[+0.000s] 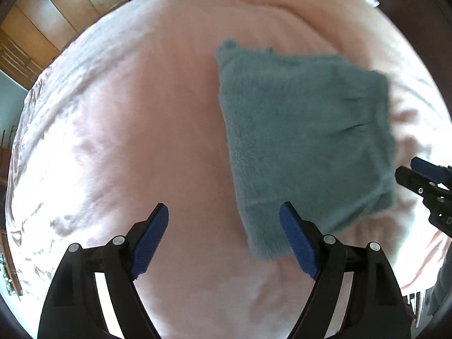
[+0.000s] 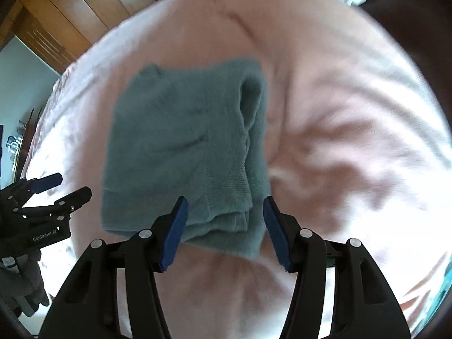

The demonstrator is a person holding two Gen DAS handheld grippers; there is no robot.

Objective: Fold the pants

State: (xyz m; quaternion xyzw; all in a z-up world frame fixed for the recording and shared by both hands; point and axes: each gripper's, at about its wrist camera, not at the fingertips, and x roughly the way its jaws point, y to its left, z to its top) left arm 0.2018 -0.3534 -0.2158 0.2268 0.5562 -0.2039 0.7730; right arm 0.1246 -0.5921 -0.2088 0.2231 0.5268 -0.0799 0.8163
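While both point steeply down over the bed (image 1: 141, 113), the left tongs (image 1: 223, 217) stand wide and empty beside the pants (image 1: 305, 135), and the right tongs (image 2: 224, 212) hang half open above their near edge, gripping nothing. Folded into a thick teal rectangle, the pants lie on the pink blanket.

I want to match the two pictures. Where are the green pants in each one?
Left wrist view: the folded green pants lie right of centre on the pink blanket.
Right wrist view: the green pants lie left of centre.
Shared landmark: the wooden wardrobe, top left in both.
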